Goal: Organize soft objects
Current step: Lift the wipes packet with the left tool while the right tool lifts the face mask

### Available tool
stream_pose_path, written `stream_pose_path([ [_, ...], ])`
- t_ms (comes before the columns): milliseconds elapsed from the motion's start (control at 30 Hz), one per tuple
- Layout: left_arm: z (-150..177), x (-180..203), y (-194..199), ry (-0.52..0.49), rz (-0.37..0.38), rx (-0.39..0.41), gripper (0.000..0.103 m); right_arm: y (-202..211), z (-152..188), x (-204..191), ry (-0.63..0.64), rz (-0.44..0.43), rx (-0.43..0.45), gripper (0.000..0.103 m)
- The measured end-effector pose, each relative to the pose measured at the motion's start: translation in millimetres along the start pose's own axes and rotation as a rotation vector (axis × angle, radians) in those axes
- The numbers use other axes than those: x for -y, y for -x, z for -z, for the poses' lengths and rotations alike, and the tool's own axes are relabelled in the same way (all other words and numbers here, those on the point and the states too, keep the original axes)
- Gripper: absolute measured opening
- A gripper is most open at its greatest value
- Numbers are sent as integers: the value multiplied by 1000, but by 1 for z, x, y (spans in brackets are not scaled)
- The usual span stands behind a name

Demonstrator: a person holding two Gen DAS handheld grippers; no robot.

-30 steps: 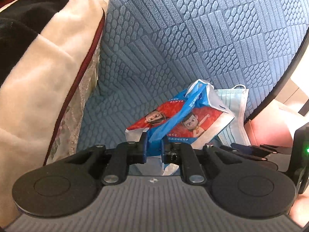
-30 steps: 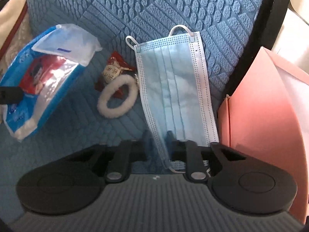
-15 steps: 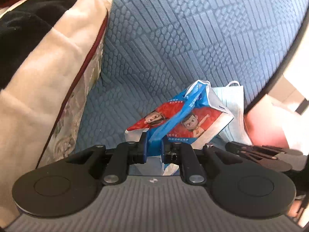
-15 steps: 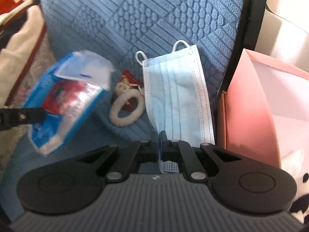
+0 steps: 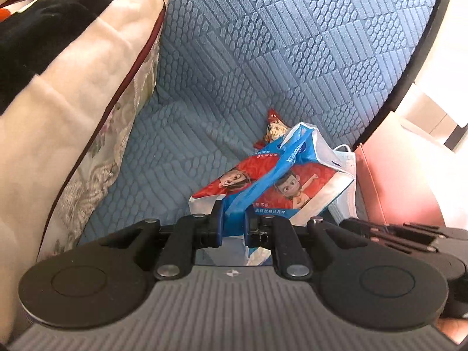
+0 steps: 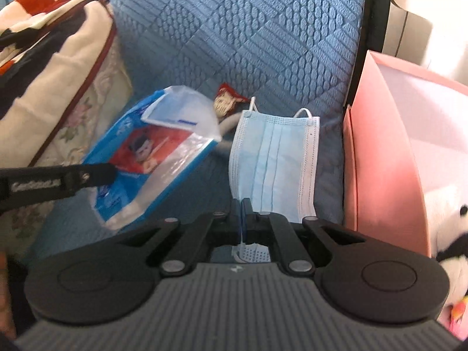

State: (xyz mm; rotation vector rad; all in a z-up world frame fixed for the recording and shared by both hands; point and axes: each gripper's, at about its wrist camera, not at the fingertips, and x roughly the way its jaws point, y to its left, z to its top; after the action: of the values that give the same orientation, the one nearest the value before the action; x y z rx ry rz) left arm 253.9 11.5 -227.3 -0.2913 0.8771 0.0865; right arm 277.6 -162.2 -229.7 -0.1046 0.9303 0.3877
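My left gripper (image 5: 233, 221) is shut on the near end of a blue and red tissue pack (image 5: 275, 184) with cartoon faces, which hangs just above the blue textured sofa seat (image 5: 181, 134). The same tissue pack (image 6: 152, 152) shows at the left of the right wrist view, with the left gripper's finger (image 6: 73, 178) on it. My right gripper (image 6: 242, 213) is shut on the lower edge of a light blue face mask (image 6: 278, 158), lifted off the seat.
A small red snack packet (image 6: 228, 99) and a white hair scrunchie (image 6: 226, 124) lie behind the pack. A pink box (image 6: 409, 134) holding a plush toy (image 6: 453, 234) stands at the right. Cream and black bedding (image 5: 58, 73) is piled at the left.
The right gripper closed on the mask's edge and lifted it off the seat. The left gripper carried the tissue pack leftward, uncovering the snack packet behind it.
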Motion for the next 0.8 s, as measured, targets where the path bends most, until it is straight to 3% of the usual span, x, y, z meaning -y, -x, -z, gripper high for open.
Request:
stream_pose_path([
  [433, 46, 0, 30, -4, -46, -1, 16, 46, 64, -19, -4, -66, -51, 4],
  [567, 49, 3, 32, -25, -68, 4, 16, 44, 68, -13, -48, -54, -49, 7],
  [700, 44, 2, 26, -16, -74, 4, 16, 36, 67, -4, -100, -112, -66, 10],
  [733, 43, 2, 24, -12, -73, 4, 16, 35, 66, -3, -101, -108, -65, 22],
  [767, 42, 1, 22, -6, -71, 4, 16, 34, 66, -4, -99, -102, -61, 44],
  [800, 41, 0, 21, 1, -69, 4, 16, 32, 65, -5, -95, -83, -52, 54],
])
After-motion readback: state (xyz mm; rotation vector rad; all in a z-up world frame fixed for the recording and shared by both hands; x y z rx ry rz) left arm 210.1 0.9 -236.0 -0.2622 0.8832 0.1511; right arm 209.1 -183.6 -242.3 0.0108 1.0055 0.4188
